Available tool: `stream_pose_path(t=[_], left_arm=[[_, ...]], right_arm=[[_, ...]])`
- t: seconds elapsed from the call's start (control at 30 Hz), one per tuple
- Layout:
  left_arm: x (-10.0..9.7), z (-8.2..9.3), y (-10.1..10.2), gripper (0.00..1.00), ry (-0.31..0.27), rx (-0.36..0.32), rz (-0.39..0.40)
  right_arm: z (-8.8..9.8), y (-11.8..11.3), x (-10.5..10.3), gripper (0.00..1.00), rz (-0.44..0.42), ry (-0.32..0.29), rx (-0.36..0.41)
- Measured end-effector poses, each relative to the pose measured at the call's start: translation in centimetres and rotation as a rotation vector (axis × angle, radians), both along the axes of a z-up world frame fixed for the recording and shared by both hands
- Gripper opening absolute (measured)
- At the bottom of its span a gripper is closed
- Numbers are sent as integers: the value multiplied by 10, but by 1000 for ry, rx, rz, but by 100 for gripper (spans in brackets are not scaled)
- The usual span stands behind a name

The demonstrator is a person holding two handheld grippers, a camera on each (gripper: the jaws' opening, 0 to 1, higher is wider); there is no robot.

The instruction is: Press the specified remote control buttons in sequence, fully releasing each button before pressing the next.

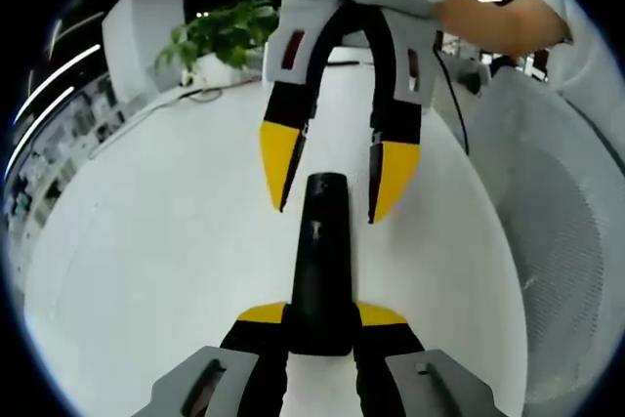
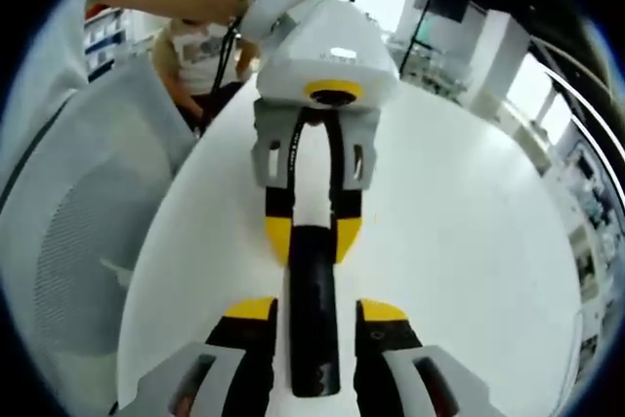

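Note:
A long black remote control (image 1: 320,251) lies lengthwise above the white table (image 1: 166,241). My left gripper (image 1: 320,314) is shut on its near end, yellow fingertips pressed to both sides. From the far side, my right gripper (image 1: 329,208) points down at the remote's other end, open, its yellow tips straddling it with small gaps. In the right gripper view the remote (image 2: 312,339) runs between my right gripper's (image 2: 315,312) spread jaws, and across from it the left gripper (image 2: 312,239) clamps the far end. The buttons are too dark to make out.
A potted green plant (image 1: 220,36) and a cable (image 1: 195,95) sit at the table's far edge. A grey mesh chair back (image 1: 547,241) (image 2: 78,231) stands beside the table. A person's arm (image 1: 498,21) holds the right gripper. Shelves line one wall.

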State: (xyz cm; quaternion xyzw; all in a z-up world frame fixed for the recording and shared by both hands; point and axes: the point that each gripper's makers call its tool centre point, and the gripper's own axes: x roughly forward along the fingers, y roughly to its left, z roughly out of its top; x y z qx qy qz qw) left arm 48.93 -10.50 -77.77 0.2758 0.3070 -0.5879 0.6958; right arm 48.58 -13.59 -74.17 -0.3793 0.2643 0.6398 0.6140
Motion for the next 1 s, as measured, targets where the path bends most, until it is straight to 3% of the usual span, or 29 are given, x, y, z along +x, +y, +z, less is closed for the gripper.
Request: stream_pose_path(t=[1.0], left_arm=[[-1,0,-2,24,4,-1,0]], right_arm=[[-14,-44,7,31,-77,39,-9]])
